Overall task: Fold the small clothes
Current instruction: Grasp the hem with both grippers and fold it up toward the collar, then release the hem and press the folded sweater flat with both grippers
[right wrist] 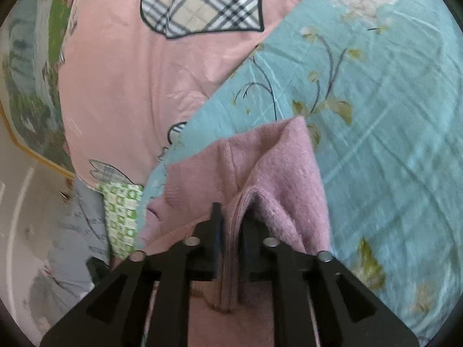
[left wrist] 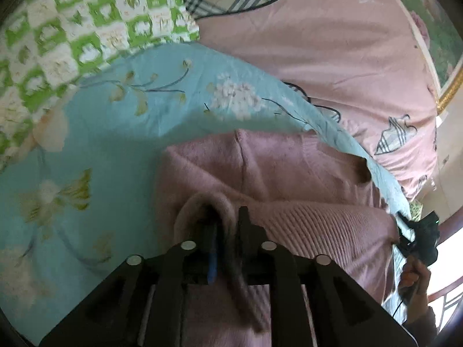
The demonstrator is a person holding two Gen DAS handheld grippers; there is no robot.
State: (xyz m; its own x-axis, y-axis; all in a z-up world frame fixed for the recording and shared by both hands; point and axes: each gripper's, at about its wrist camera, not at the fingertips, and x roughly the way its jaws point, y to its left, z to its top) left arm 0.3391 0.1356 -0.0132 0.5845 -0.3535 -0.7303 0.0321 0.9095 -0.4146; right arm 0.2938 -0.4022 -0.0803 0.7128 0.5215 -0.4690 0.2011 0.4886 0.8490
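I have both claws on the pink sweater (left wrist: pixel 289 179), which lies on the teal sheet (left wrist: pixel 115 133) just ahead of and below them. My left claw (left wrist: pixel 224 222) is nearly closed, its jaws pinching a rolled edge of the knit that bulges up over the left finger. My right claw (right wrist: pixel 230 219) is likewise almost closed, with a doubled fold of the sweater (right wrist: pixel 260 173) squeezed between its jaws and hanging down behind them. Ahead of the left claw the body of the garment looks spread fairly flat, a seam running away from me and a ribbed band to the right; ahead of the right claw the cloth rises in a peak, so that side is lifted. I judge the fold to be under way but early: both edges are gripped and raised, nothing is yet laid over into a tidy stack, and I cannot tell how many folds are already in. Left to do: carry the held edge across, set it down, smooth it. Beyond lie a pink cover (right wrist: pixel 115 86) and a green checked cloth (left wrist: pixel 72 23).
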